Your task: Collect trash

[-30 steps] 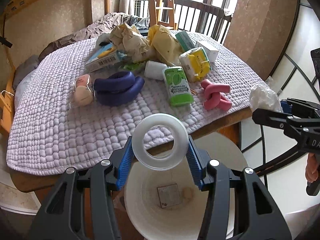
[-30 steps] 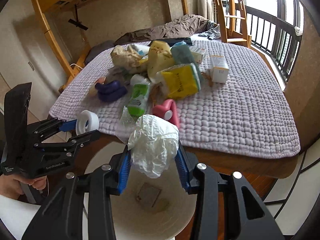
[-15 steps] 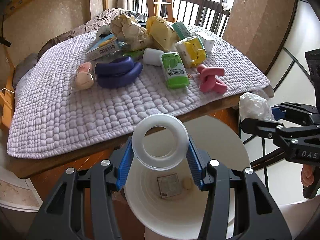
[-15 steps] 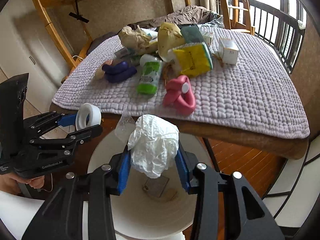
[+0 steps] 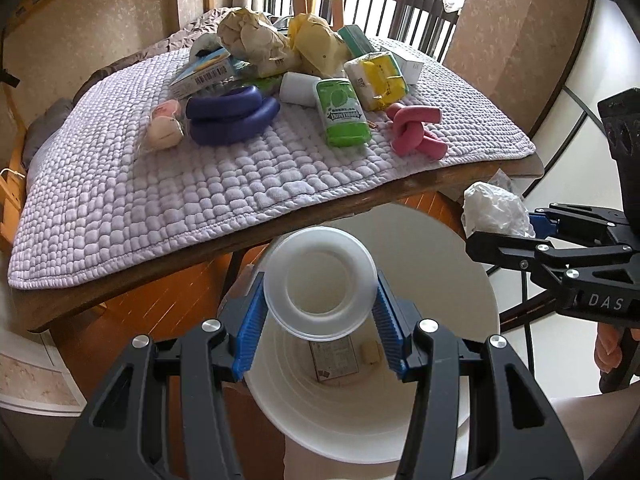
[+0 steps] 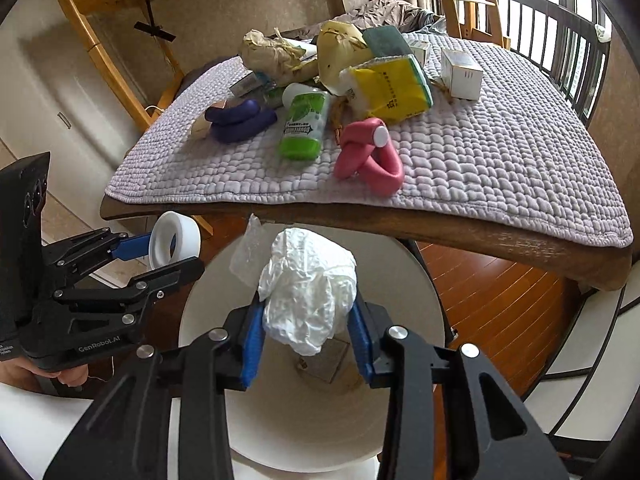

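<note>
My left gripper (image 5: 320,312) is shut on a clear tape roll (image 5: 320,256) and holds it over the open mouth of a white bin (image 5: 460,264). My right gripper (image 6: 306,322) is shut on a crumpled white plastic bag (image 6: 308,284) above the same bin (image 6: 416,276). A flat wrapper (image 5: 334,360) and a small scrap lie on the bin's bottom. Each gripper shows in the other's view: the right one (image 5: 508,226) on the right, the left one (image 6: 168,252) on the left with the tape roll (image 6: 174,240).
A wooden table with a lilac quilted mat (image 5: 120,200) stands behind the bin. On it lie a pink foam knot (image 5: 414,132), a green bottle (image 5: 342,118), a purple foam coil (image 5: 230,114), a yellow pack (image 5: 378,80), boxes and crumpled paper bags (image 5: 256,40).
Both grippers have drawn back from the table and come lower over the bin, each still holding its item. More of the bin's inside shows beneath them.
</note>
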### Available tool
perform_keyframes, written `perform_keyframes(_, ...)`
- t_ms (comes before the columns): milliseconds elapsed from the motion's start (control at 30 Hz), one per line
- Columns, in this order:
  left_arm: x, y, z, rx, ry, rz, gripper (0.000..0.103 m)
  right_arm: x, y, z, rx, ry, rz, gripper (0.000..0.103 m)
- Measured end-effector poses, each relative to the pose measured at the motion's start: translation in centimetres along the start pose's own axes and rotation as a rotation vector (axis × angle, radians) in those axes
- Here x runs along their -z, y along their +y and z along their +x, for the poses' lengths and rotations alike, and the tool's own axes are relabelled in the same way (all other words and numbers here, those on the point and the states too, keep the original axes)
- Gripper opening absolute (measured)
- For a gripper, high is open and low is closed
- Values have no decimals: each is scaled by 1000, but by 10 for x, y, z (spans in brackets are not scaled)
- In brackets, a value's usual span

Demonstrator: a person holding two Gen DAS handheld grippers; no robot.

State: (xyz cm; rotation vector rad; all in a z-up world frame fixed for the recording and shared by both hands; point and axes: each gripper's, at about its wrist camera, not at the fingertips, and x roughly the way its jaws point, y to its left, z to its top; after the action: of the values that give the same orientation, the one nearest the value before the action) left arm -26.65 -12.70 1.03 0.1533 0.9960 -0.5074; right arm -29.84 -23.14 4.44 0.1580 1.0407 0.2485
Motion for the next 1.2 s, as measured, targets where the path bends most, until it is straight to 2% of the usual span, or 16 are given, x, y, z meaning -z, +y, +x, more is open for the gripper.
perform_keyframes(433, 9, -4, 8, -7, 28, 12, 52, 12, -2, 12, -1, 52, 21, 37)
perform_keyframes(1200, 20, -9, 25, -19, 98, 30, 52, 18, 1, 19, 9, 89, 5, 37)
